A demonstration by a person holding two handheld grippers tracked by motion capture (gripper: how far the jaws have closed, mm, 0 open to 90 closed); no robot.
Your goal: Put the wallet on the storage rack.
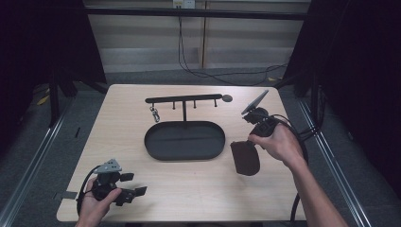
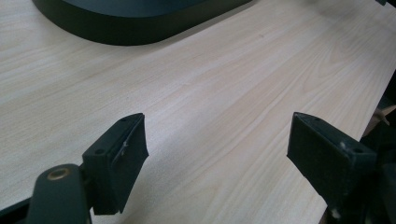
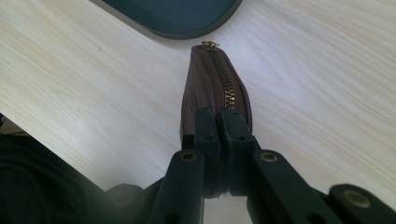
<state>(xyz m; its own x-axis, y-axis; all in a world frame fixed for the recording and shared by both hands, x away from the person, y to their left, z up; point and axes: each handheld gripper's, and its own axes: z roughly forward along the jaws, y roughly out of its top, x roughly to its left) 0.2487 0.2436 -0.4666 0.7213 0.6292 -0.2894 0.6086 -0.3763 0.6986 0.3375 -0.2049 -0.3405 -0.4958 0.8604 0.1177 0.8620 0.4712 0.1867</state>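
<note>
I am working over a pale wooden table (image 1: 198, 189), and the largest thing on it is sitting in the middle: a dark oval tray (image 1: 184, 140) with a thin post rising from its back edge to a hook rail (image 1: 183, 99), placed there, I judge, so that small things can go into the dish or hang above it; a key ring (image 1: 154, 114) is dangling from the left end of the rail. Next in size is the dark brown zip pouch (image 1: 245, 157), which is lying just right of the tray, near its rim but apart from it. I am pinching it with my right gripper (image 3: 223, 122), whose jaws are standing closed tight on the pouch's zipper edge, the brass teeth running away between them toward the tray; I am holding it by that thin edge, I think, because it gives the pads a firm bite for lifting. My left gripper (image 2: 217, 154) is waiting near the table's front left corner, jaws spread wide over bare wood and grasping nothing, out of the way. I am finding no brand, label or writing anywhere.
</note>
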